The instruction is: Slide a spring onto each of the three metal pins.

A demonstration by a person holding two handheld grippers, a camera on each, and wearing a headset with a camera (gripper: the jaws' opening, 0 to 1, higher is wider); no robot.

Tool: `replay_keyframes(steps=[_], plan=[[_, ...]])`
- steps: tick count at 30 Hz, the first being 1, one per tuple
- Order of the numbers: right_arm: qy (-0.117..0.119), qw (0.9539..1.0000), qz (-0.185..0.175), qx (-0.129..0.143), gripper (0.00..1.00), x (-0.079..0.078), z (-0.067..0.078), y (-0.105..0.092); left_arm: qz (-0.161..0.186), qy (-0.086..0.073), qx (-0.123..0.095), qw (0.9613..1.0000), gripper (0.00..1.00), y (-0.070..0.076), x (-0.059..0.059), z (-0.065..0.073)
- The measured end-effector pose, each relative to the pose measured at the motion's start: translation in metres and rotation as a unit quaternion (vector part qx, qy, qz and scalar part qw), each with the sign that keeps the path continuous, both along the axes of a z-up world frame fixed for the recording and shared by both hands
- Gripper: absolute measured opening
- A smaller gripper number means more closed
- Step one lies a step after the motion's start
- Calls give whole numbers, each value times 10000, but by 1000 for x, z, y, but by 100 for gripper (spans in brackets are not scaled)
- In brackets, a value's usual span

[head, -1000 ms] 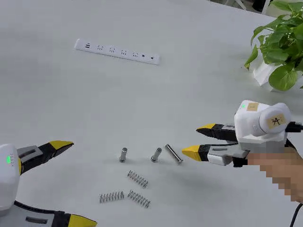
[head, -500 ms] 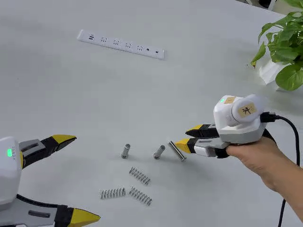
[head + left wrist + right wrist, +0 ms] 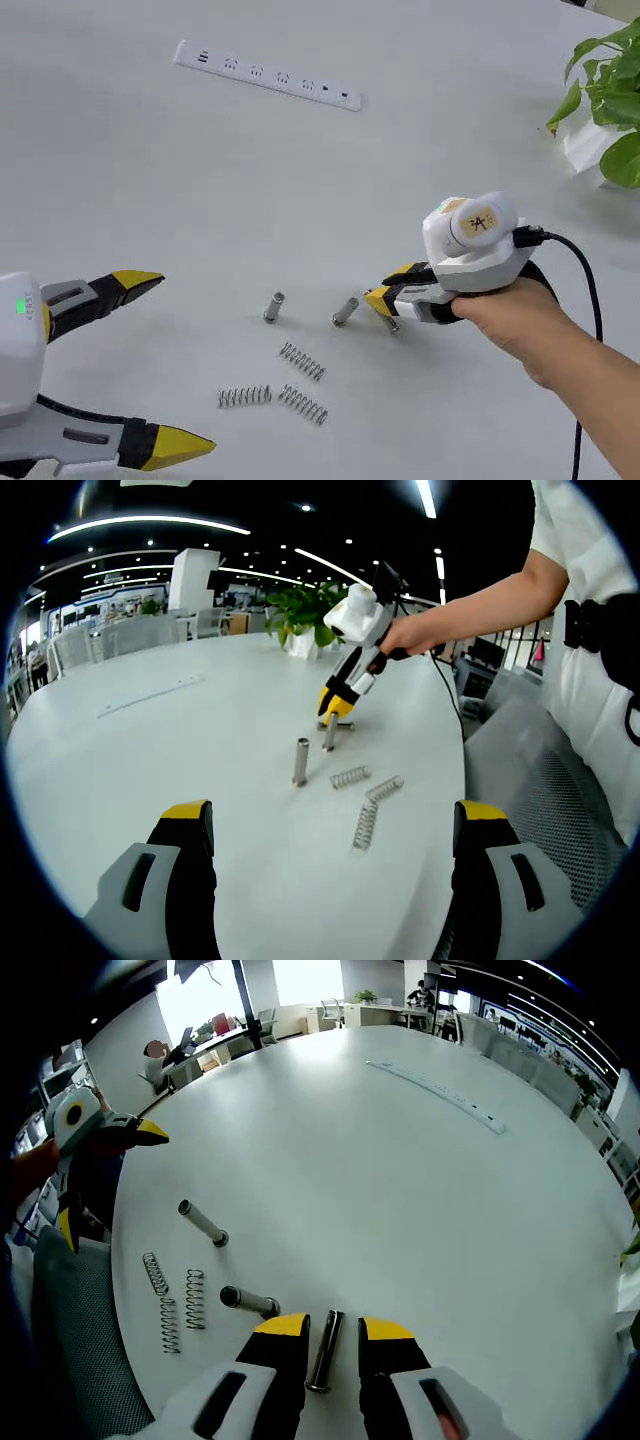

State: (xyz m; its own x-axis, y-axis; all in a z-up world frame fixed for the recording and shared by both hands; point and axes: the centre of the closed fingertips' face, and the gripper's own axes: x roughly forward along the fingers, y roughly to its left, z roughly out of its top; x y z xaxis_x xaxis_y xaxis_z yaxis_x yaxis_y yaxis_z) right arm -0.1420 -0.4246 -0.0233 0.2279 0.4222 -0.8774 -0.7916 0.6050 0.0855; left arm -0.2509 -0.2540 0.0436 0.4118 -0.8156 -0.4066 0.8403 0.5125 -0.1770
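The right hand-held gripper (image 3: 330,1326) is straddling the short silver metal pin (image 3: 322,1360) at lower centre, jaws released; closing squarely mid-shaft seems best.

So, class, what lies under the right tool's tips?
A metal pin lies flat on the white table between the open jaws. In the head view the tool covers most of it.

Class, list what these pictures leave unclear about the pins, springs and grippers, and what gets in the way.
1. Head view: the lying pin is mostly hidden by the fingers of the right gripper.
2. Right gripper view: the fingers straddle that pin closely; contact cannot be judged.
3. Head view: the left gripper is cut by the left and bottom edges.
4. Left gripper view: the springs are too small to count coils.
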Motion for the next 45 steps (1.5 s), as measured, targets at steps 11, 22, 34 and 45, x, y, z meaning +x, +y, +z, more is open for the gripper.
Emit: replay_keyframes(steps=[11, 22, 34, 45], plan=[[79, 9999, -13, -117, 13, 3, -8, 1, 5, 19, -17, 10000, 99, 0, -1, -1], [168, 9996, 42, -202, 10, 3, -14, 3, 21, 42, -26, 10000, 98, 0, -1, -2], [136, 9995, 29, -272, 7, 4, -16, 2, 33, 53, -48, 10000, 98, 0, -1, -2], [126, 9995, -22, -296, 6, 4, -17, 2, 25, 50, -58, 10000, 99, -1, -1, -2]])
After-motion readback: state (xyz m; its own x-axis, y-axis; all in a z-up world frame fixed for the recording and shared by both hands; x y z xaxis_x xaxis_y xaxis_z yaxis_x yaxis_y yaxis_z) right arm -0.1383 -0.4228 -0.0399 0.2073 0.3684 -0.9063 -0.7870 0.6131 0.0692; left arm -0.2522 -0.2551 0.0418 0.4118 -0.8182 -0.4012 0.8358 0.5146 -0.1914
